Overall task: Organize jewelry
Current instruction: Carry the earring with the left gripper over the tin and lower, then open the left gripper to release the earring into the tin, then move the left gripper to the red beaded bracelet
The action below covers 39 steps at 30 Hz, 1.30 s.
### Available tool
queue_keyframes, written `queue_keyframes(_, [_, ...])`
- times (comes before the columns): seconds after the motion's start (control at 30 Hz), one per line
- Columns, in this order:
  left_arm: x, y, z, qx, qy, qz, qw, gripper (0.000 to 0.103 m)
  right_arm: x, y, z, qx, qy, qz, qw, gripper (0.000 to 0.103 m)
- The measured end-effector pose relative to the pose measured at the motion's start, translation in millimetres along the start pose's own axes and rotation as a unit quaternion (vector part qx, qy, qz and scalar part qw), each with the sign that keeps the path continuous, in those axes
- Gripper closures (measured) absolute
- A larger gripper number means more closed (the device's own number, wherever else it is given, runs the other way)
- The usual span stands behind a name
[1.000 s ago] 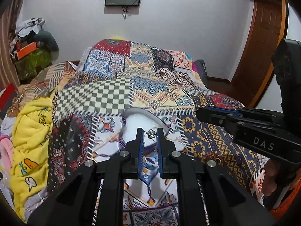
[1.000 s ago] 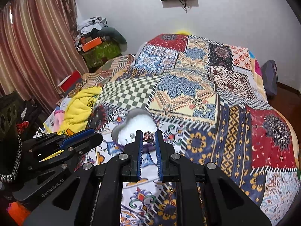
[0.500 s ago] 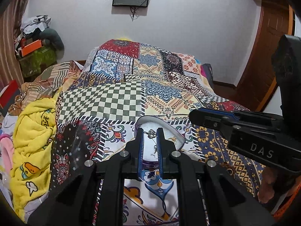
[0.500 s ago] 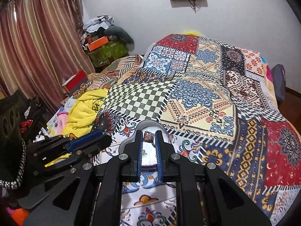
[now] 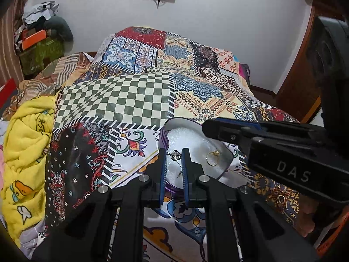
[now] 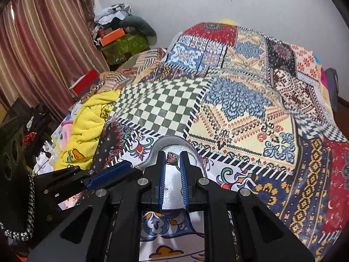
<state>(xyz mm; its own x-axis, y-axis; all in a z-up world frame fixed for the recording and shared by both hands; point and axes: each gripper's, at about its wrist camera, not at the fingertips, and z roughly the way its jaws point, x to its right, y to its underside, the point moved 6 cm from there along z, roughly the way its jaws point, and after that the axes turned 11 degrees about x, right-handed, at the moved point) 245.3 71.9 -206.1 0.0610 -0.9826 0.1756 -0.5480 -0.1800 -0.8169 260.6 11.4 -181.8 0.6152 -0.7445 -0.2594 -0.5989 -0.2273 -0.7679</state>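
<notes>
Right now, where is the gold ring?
In the left wrist view, the gold ring lies on the white padding inside the heart-shaped box, toward its right side, just right of the left tongs and below the right tongs' tip.

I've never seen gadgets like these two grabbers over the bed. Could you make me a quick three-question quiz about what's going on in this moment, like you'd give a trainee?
1. True or false: the left gripper carries a small silver earring between its fingertips.
2. What does the right gripper hold? A) a gold hoop B) a ring with a reddish stone C) nothing
3. Fill in: a gold ring already lies in the ____-shaped box.

Key:
1. True; it hangs over the box's white lining.
2. B; the ring with a reddish stone is pinched at the tips, above the box.
3. Heart.
</notes>
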Motion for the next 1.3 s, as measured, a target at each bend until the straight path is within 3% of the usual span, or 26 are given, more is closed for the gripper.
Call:
queue_keyframes(0.53, [5.4, 7.4, 4.6, -0.019, 0.013, 0.006, 0.9997, 0.091, -1.2, 7.7, 14.3, -0.022, -0.002, -0.015, 1.0, 0.091])
queue_keyframes(0.6, [6.3, 7.5, 4.0, -0.02, 0.012, 0.008, 0.9997, 0.091, -1.2, 6.8, 12.7, -0.022, -0.003, -0.014, 1.0, 0.089])
queue_keyframes(0.67, [6.6, 7.3, 3.3, -0.021, 0.009, 0.01, 0.9997, 0.091, -0.7, 5.6, 10.0, -0.019, -0.001, -0.013, 1.0, 0.077])
queue_keyframes(0.73, [6.3, 6.3, 1.9, -0.02, 0.004, 0.012, 0.9997, 0.091, -0.4, 4.4, 6.5, -0.013, 0.001, -0.013, 1.0, 0.072])
queue_keyframes(0.87, [5.7, 1.8, -3.8, -0.016, -0.001, 0.014, 0.9998, 0.09, 1.6, -0.4, -7.4, 0.002, 0.008, -0.011, 1.0, 0.072])
queue_keyframes(0.97, [6.0, -4.3, -12.0, -0.007, -0.003, 0.013, 0.9999, 0.078, 4.7, -4.3, -19.2, 0.013, 0.017, -0.012, 1.0, 0.072])
queue_keyframes(1.0, [5.7, -6.3, -14.2, -0.004, -0.005, 0.013, 0.9999, 0.067, 5.9, -5.7, -24.9, 0.017, 0.021, -0.012, 1.0, 0.072])
queue_keyframes(1.03, [5.5, -8.6, -17.3, 0.001, -0.007, 0.012, 0.9999, 0.063, 7.6, -6.8, -31.4, 0.022, 0.026, -0.012, 0.999, 0.072])
queue_keyframes(1.3, [11.7, -26.1, -48.8, 0.027, -0.01, 0.014, 0.9995, 0.063, 20.8, -7.7, -80.2, 0.051, 0.061, -0.009, 0.997, 0.072])
